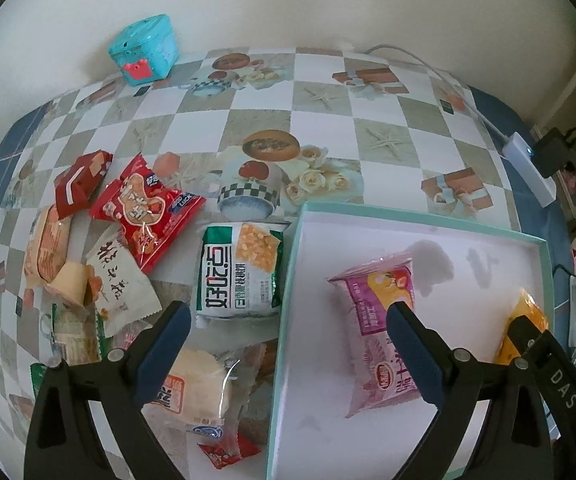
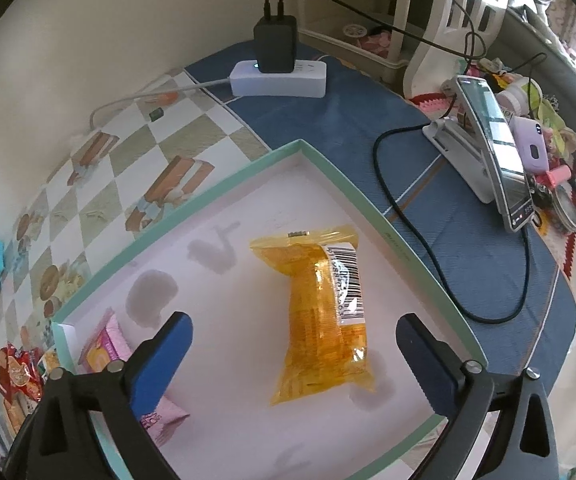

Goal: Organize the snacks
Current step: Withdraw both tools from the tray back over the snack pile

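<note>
Snack packets sit in the mint-rimmed white box point(image 2: 371, 196) now: the yellow packet point(image 2: 319, 312) lies flat on its floor, right gripper point(image 2: 293, 338) above it, jaws wide apart, nothing pinched. Left gripper point(image 1: 288, 330) is spread open too, straddling the box wall, the pink packet point(image 1: 371, 320) lying free beneath one finger. Plenty more wait on the checkered tablecloth point(image 1: 327, 104), the green-and-white packet point(image 1: 240, 272) just beside the box.

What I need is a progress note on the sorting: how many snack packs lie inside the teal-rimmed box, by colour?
Pink pack: 1
Yellow pack: 1
Total in the box: 2
</note>
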`<state>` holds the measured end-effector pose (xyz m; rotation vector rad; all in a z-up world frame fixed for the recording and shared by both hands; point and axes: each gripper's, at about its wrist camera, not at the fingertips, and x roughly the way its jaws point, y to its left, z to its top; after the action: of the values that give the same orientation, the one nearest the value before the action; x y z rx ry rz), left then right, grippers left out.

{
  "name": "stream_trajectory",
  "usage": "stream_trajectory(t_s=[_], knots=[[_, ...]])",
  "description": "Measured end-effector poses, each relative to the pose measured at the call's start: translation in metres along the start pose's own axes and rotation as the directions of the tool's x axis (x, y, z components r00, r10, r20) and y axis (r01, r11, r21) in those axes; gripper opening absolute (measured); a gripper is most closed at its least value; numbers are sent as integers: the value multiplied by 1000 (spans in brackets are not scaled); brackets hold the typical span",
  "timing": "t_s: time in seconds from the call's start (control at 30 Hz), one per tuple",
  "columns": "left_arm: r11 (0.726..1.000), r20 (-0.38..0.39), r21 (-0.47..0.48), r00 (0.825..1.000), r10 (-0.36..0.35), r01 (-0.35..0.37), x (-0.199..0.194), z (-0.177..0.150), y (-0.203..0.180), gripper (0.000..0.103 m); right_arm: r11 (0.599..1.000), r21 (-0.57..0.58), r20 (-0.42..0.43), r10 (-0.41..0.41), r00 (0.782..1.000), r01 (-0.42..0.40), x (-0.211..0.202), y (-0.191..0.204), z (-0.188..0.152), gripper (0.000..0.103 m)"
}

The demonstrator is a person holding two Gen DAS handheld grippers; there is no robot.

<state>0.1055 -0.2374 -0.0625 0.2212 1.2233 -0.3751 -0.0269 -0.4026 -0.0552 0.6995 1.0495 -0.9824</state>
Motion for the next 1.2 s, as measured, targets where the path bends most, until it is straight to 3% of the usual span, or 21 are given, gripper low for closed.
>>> stream_trajectory(t_s=[0.57, 0.93, 1.1, 1.2], knots=[[998, 44, -56, 999, -13, 15, -20, 5, 42, 99, 996, -74, 22, 61, 998, -59, -26, 22, -10, 103], [990, 69, -46, 988, 140, -137, -42, -1, 98, 99, 978, -181, 27, 112, 993, -105, -50, 54, -36, 103], [988, 91, -79, 986, 137, -130, -61, -8, 130, 99, 964, -221, 31, 158, 987, -147, -64, 67, -49, 103], [981, 113, -104, 978, 177, -166, -74, -15, 151, 99, 954, -249, 40, 181, 983, -166, -75, 76, -60, 103]])
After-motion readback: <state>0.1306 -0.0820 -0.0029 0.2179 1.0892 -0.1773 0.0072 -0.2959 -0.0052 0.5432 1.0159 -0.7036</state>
